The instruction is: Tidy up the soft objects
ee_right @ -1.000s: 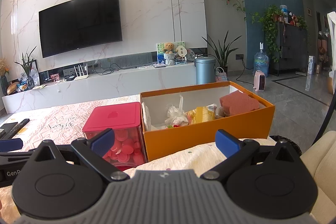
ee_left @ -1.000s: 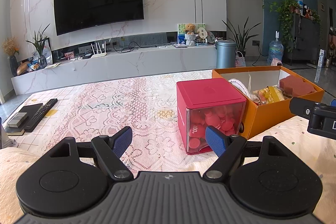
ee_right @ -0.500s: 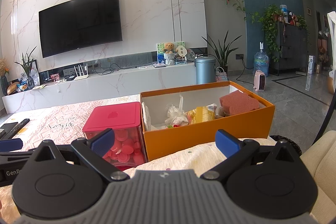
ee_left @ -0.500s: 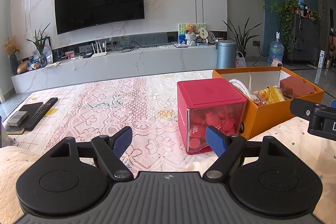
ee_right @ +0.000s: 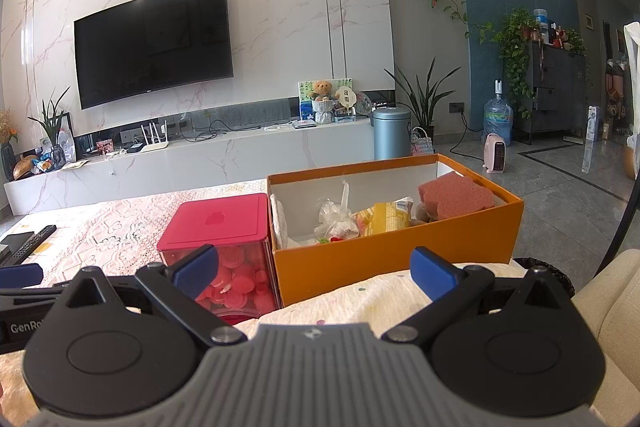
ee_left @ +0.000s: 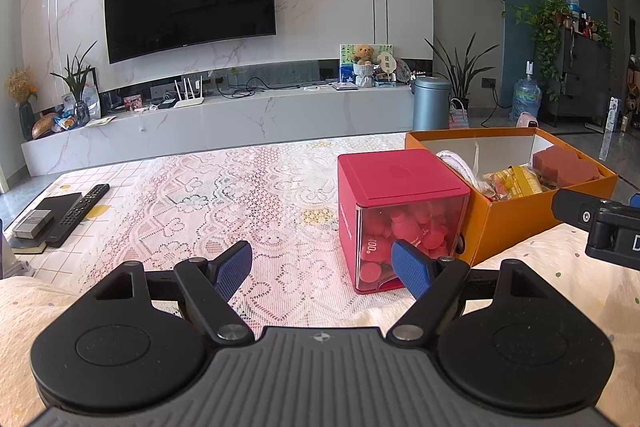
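Observation:
An orange cardboard box (ee_right: 396, 257) stands open on the lace-covered table, holding a pink sponge (ee_right: 456, 197), a yellow packet (ee_right: 384, 219), a knotted clear bag (ee_right: 340, 219) and a white cloth (ee_right: 279, 223). The same orange box (ee_left: 516, 223) and pink sponge (ee_left: 564, 167) show at the right of the left wrist view. My right gripper (ee_right: 316, 271) is open, low in front of the box, nothing between its fingers. My left gripper (ee_left: 322, 267) is open over the lace cloth, its right finger beside a red-lidded clear container (ee_left: 400, 215).
The red-lidded container (ee_right: 218, 239) of pink pieces touches the box's left side. A black remote (ee_left: 78, 215) and a dark book lie at the table's far left. Beyond the table stand a marble TV bench (ee_left: 240, 123) and a grey bin (ee_left: 431, 103). A cream cushion (ee_right: 616, 311) is at right.

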A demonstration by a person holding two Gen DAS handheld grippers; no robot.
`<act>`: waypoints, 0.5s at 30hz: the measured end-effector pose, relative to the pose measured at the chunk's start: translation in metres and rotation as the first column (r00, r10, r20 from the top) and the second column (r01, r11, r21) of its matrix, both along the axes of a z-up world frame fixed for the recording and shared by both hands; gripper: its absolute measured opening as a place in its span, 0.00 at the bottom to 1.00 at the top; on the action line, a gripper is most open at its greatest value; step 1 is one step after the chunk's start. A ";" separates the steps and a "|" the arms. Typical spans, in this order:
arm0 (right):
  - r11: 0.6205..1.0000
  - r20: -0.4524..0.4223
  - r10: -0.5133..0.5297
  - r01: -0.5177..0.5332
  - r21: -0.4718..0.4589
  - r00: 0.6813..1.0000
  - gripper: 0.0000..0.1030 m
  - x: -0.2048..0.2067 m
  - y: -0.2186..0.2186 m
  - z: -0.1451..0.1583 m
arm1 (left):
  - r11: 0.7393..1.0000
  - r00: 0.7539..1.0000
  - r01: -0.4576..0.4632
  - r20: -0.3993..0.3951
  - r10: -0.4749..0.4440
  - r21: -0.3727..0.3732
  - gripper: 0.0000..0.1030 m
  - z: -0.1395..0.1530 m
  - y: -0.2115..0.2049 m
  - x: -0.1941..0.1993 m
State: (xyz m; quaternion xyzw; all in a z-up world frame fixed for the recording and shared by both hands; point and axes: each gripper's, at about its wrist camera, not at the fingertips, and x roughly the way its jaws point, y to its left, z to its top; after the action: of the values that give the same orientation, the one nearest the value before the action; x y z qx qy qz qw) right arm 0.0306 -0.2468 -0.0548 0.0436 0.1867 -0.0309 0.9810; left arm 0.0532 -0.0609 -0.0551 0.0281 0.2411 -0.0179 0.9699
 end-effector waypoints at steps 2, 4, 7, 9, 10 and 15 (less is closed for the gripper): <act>1.000 0.000 0.000 0.000 0.000 1.000 0.97 0.000 0.000 0.000 | 1.000 1.000 0.000 0.000 0.000 0.000 0.90 0.000 0.000 0.000; 1.000 0.000 0.000 0.000 0.000 1.000 0.97 0.000 0.000 0.000 | 1.000 1.000 0.000 0.000 0.000 -0.001 0.90 0.000 0.000 0.000; 1.000 -0.004 0.000 0.000 -0.002 1.000 0.97 0.000 0.000 -0.001 | 1.000 1.000 -0.001 0.001 0.001 -0.003 0.90 0.000 0.000 0.000; 1.000 -0.004 0.001 -0.001 -0.002 1.000 0.97 0.001 0.000 -0.002 | 1.000 1.000 0.000 0.000 0.000 0.000 0.90 0.000 0.000 0.000; 1.000 -0.004 0.001 -0.001 -0.002 1.000 0.97 0.001 0.000 -0.002 | 1.000 1.000 0.001 0.000 -0.001 0.001 0.90 0.000 0.000 0.000; 1.000 -0.006 0.001 -0.001 -0.002 1.000 0.97 0.001 0.000 -0.002 | 1.000 1.000 0.000 -0.001 0.000 0.002 0.90 0.000 -0.003 -0.001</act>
State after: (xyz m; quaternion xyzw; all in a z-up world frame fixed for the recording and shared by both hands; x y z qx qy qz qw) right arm 0.0311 -0.2471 -0.0572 0.0424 0.1898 -0.0306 0.9804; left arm 0.0519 -0.0634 -0.0554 0.0289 0.2417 -0.0178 0.9697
